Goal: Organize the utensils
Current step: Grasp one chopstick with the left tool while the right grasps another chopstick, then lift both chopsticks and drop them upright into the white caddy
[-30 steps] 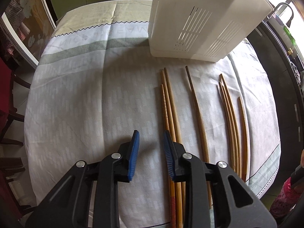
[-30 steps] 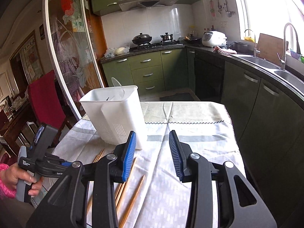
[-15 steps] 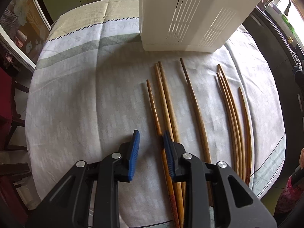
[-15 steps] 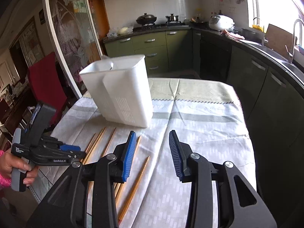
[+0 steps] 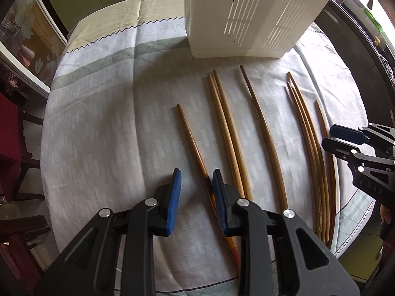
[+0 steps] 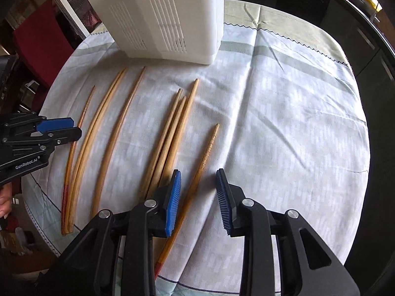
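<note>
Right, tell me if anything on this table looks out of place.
Only the wooden chopsticks stand out: they lie loose on the pale tablecloth in uneven clusters and singles, tips staggered, none in the white slotted plastic holder behind them. The holder stands upright. Nothing looks spilled or broken.

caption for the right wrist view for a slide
Open right gripper straddling the outermost chopstick, white holder behind the row.

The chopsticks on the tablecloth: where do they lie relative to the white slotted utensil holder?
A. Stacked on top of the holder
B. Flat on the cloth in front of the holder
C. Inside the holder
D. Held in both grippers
B: the chopsticks lie flat on the tablecloth, in front of the white utensil holder, with neither gripper shut on any.
</note>
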{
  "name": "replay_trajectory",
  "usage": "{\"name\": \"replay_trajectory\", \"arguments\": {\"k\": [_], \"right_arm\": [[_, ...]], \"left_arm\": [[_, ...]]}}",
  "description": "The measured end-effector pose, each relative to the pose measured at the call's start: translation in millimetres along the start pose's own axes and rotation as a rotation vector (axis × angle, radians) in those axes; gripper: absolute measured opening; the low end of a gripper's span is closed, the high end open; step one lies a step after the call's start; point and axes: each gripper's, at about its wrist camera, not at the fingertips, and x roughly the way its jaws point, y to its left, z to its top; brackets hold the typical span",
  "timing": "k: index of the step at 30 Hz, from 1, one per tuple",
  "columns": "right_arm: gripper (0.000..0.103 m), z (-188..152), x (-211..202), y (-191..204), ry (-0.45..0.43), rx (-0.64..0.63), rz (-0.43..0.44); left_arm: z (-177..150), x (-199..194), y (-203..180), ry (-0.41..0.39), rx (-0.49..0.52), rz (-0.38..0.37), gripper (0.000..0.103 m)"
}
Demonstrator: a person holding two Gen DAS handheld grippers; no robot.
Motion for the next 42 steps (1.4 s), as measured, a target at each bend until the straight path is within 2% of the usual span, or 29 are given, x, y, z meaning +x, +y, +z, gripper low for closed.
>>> {"name": "replay_trajectory", "arguments": {"k": [2,4,7,8,9,10,13,17,22,26,33,42], "right_arm": [[0.026,-2,3,6,-0.003,-0.016,-0.042],[0.014,-5,4,15,-0.014,-0.045,-0.067],[0.007,-4,6,28,-0.013,-0.08,-0.092],[0.007,-3,6,29,-0.011,-0.077,-0.091],[0.007,-1,7,28,-0.006,-0.067,-0.078],[0.007,1,8,25,-0.001,-0.046,-0.053],[0.007,3,0,18,-0.034,-0.012,-0.013],[0.007,0,-32,12,-0.128,0.014,0.041],[0.007,-5,-85,2,-0.266,0.033,0.091],[0.007,-10,-124,-1,-0.333,0.029,0.124],[0.007,-10,-161,0,-0.411,0.014,0.138],[0.007,-2,-176,2,-0.444,0.003,0.135]], "left_arm": [[0,1,-3,-0.002,0.009,0.009,0.026],[1,2,-9,-0.006,0.018,0.019,0.026],[1,3,-12,-0.017,0.015,0.022,0.026],[1,3,-14,-0.022,0.016,0.02,0.026],[1,3,-15,-0.028,0.016,0.015,0.022],[2,3,-16,-0.03,0.014,0.006,0.01],[4,2,-14,-0.028,-0.009,-0.033,0.006],[3,-11,-7,-0.067,-0.018,-0.052,0.006],[2,-53,-5,-0.177,-0.008,-0.061,0.006],[-1,-90,-9,-0.262,0.015,-0.061,0.006],[-9,-133,-16,-0.354,0.042,-0.068,0.006],[-4,-144,-21,-0.386,0.049,-0.074,0.006]]}}
